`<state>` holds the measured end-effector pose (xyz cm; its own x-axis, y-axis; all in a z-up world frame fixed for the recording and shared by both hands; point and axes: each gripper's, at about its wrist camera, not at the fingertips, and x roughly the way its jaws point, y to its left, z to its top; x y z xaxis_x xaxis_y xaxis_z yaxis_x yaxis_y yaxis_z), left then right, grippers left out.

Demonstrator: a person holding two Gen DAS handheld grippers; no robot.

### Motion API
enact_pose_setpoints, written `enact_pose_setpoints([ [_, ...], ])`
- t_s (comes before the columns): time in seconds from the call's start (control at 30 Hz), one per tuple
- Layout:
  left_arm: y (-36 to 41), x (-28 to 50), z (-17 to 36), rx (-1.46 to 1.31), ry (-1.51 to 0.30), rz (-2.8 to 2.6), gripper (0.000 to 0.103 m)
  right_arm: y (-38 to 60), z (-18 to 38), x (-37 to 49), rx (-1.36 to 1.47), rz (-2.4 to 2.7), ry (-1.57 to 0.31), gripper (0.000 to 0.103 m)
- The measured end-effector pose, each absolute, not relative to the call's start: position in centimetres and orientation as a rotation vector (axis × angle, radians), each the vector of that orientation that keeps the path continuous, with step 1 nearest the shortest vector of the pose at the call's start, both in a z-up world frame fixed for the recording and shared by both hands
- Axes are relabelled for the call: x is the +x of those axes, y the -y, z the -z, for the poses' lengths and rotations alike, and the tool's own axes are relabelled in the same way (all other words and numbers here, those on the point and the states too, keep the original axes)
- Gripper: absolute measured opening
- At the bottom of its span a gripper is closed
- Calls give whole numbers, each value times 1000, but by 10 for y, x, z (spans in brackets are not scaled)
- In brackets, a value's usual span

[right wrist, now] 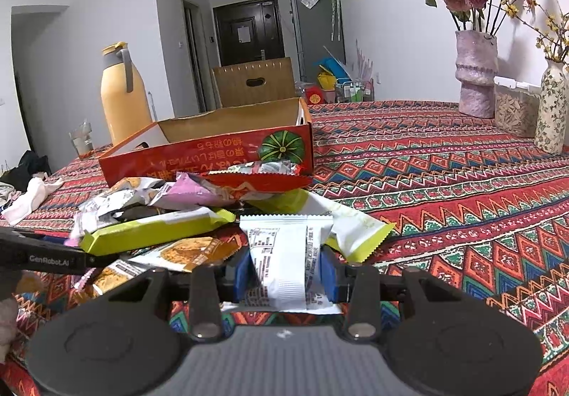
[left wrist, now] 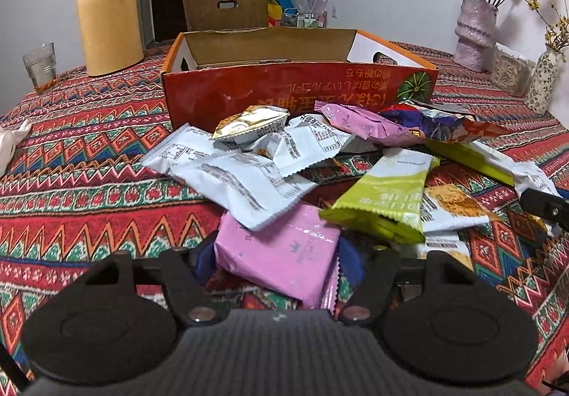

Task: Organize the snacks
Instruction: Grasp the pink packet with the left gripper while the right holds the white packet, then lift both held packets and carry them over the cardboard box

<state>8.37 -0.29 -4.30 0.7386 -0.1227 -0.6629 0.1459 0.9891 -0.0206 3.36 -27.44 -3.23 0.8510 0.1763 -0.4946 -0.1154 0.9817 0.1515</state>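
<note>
Right wrist view: right tongs (right wrist: 284, 275) clamp a white packet (right wrist: 281, 253); box (right wrist: 213, 154) interior hidden.

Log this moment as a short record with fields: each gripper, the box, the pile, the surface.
left gripper: fingers either side of a pink snack packet; contact unclear
right gripper: shut on a white snack packet, blue fingers pressing its sides
box: open red cardboard box behind the pile, inside mostly hidden
pile: loose snack packets in white, pink and yellow-green, overlapping in front of the box
surface: patterned red tablecloth
</note>
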Motion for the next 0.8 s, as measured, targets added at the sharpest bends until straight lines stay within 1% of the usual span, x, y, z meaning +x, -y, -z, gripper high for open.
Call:
enact_pose_setpoints([
  [0.4,0,37,30,21,-615,118,67,267,25,15,91,-169,-508,40],
  [0.63,1,12,9,3,-535,99,67,261,16,3,80,-195,-479,40],
  [0.8,3,11,-5,-2,-491,91,67,258,6,-2,69,-212,-447,40],
])
